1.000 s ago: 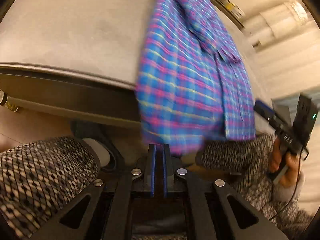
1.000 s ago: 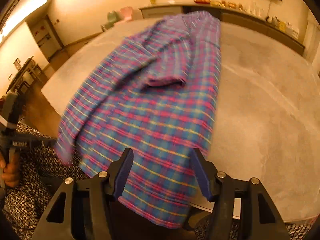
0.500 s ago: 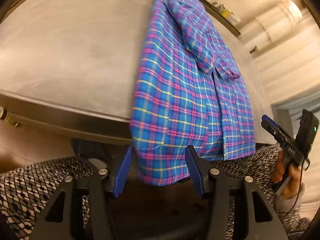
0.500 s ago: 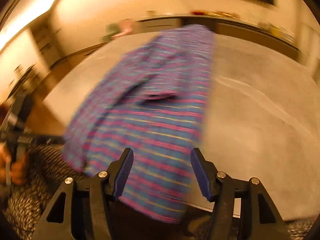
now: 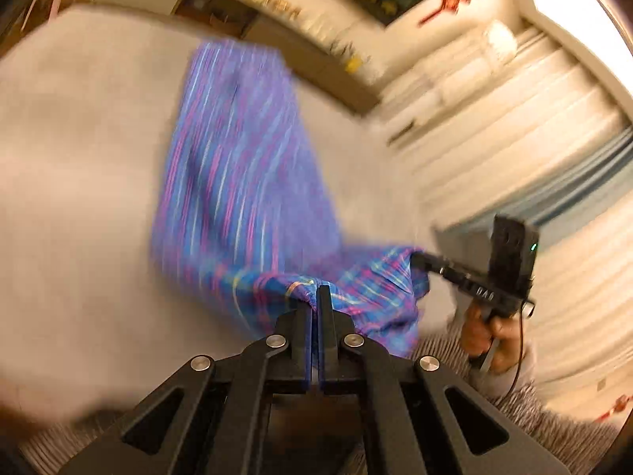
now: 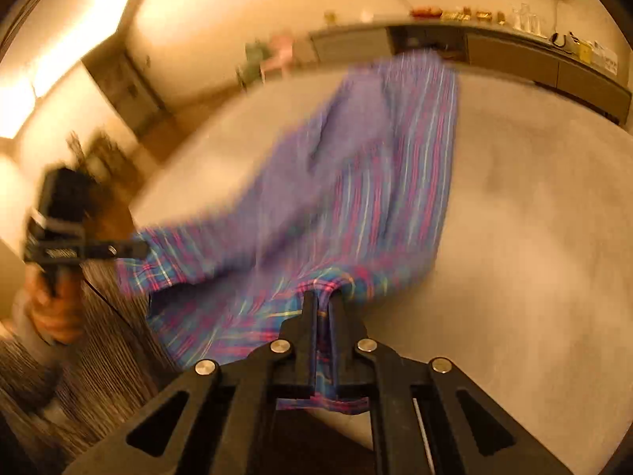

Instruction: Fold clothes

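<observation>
A blue, pink and yellow plaid shirt (image 5: 237, 182) lies lengthwise on the grey table (image 5: 79, 198), its near hem lifted off the edge. My left gripper (image 5: 318, 297) is shut on the hem's left corner. My right gripper (image 6: 323, 301) is shut on the hem's right corner; it also shows in the left wrist view (image 5: 419, 259), clamped on cloth. The left gripper shows in the right wrist view (image 6: 138, 249) holding the other corner. The shirt (image 6: 376, 182) is motion-blurred in both views.
A long counter (image 6: 514, 47) with small items runs along the far wall behind the table (image 6: 534, 237). The person's patterned trousers (image 6: 99, 356) are at the table's near edge. White curtains (image 5: 514, 138) hang at the right.
Both grippers were open around the hanging hem half a second ago. Now both have shut on it and lifted it up above the table edge, moving forward.
</observation>
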